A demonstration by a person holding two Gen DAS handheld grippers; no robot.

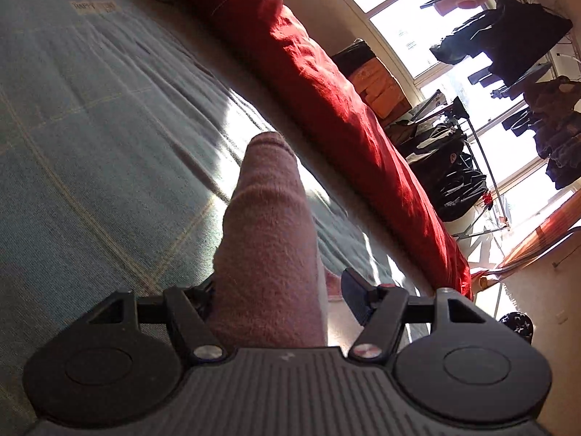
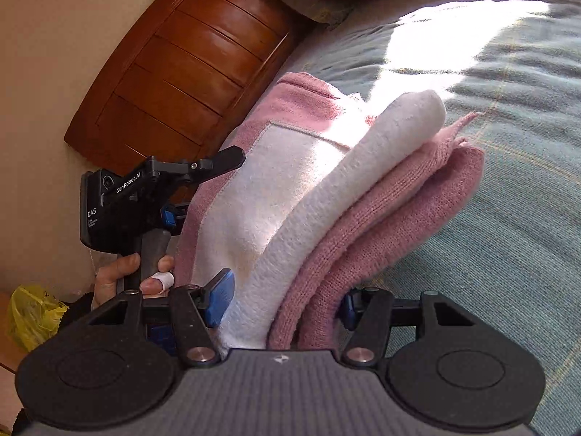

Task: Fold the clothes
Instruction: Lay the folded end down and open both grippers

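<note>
The bed [image 2: 508, 218], spread with a grey-blue cover crossed by faint yellow lines, fills most of both views, with bright sunlight lying across it. A red duvet [image 1: 326, 101] is heaped along its far edge in the left wrist view, and beyond that a window [image 1: 417, 25] with dark clothes hanging on a rack [image 1: 515, 36]. In the right wrist view a brown wooden headboard [image 2: 189, 72] leans against a beige wall.

The pink and white sweater [image 2: 297, 189] lies folded on the bed beside the headboard, stacked in several layers: a white panel and a thick white fold over pink knit layers. Its long axis runs away from the right gripper [image 2: 287, 301] toward the sunlit middle of the bed, the folded end pointing up and to the right in that view. In the left wrist view a fold of the same pink knit rises as a long ridge, pointing straight away from the camera.

The right gripper's fingers [image 2: 221, 298] stand on either side of the near end of the stack, blue pads pressed on the cloth, grasping it. The left gripper [image 1: 279, 298] has the pink fold between its fingers [image 1: 357, 298]; the right-hand one stands clear of the cloth with a gap, so the fingers are spread rather than clenched. In the right wrist view a hand [image 2: 123, 283] with a taped fingertip holds the left gripper's handle at the sweater's left edge.
</note>
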